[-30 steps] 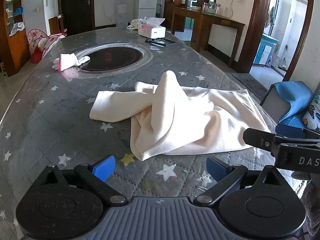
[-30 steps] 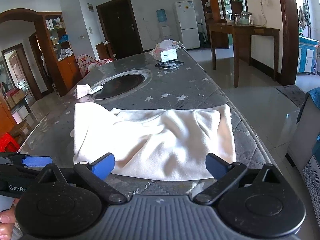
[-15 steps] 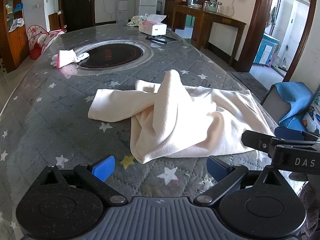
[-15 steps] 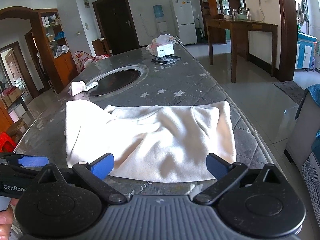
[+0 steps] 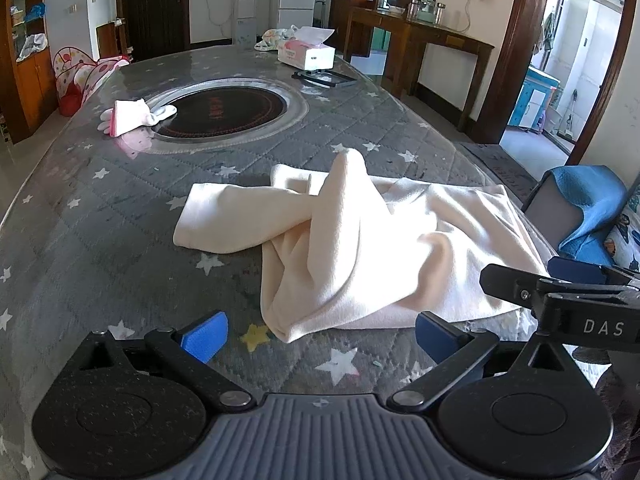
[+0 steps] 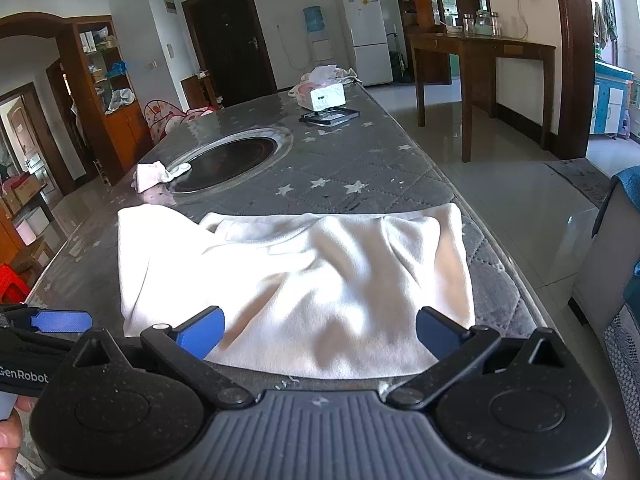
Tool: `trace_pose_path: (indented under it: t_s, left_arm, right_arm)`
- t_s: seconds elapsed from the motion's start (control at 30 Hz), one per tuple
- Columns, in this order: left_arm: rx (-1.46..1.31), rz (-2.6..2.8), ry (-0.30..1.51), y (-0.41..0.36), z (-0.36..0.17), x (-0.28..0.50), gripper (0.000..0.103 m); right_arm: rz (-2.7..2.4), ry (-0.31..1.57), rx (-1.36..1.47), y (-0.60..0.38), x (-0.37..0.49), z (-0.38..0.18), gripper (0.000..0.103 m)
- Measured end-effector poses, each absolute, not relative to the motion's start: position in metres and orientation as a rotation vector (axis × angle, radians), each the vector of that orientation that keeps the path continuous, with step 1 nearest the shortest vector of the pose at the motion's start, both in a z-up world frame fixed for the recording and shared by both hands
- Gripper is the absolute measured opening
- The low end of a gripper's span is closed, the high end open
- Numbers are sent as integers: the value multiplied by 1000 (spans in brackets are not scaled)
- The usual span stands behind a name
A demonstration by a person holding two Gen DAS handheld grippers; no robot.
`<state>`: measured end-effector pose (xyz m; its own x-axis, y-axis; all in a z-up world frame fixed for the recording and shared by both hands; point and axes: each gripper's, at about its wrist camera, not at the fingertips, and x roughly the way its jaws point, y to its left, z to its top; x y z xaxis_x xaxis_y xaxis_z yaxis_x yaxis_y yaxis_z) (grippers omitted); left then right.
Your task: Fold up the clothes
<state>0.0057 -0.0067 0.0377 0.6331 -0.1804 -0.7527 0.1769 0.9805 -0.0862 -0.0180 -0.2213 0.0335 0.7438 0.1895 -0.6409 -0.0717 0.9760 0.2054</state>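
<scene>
A cream-white garment lies rumpled on the grey star-patterned table, one sleeve stretched left and a fold standing up in the middle. It also shows in the right wrist view, spread wide. My left gripper is open and empty, just short of the garment's near corner. My right gripper is open and empty, its blue pads above the garment's near hem. The right gripper also shows at the right edge of the left wrist view, over the garment's right end.
A round dark hob is set in the table's middle, with a pink-and-white cloth at its left. A tissue box and a dark flat tray stand farther back. A blue-covered chair is beside the table's right edge.
Both grippers have drawn slightly closer to the garment. Both stay open. The garment has not moved.
</scene>
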Motion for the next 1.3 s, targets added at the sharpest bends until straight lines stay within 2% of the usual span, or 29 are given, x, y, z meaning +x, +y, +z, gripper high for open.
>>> trace_pose_path:
  t_s: [0.5,0.63,0.8,0.87,0.93,1.13,1.3]
  left_arm:
    - [-10,-207,836,-3,47,23,103]
    - [-15,-230,811,-2,53,31,100]
    - [-4,-267,767,-4,60,39,86]
    - [5,-277,748,-7,62,43,81]
    - [12,-285,738,-8,63,47,76]
    - [23,-318,740,-10,60,58,70]
    - [18,-356,751,-10,56,65,53]
  right_arm:
    - [169,714,161,-226,11,33,102]
    - [181,706,144,-228,24,37,97]
    - [206,689,104,-229,43,41,87]
    - [223,689,84,-228,54,41,80]
    - [235,694,64,-227,63,41,78]
    - [292,717,2,-222,88,34,68]
    - [333,755,-16,-218,104,23,57]
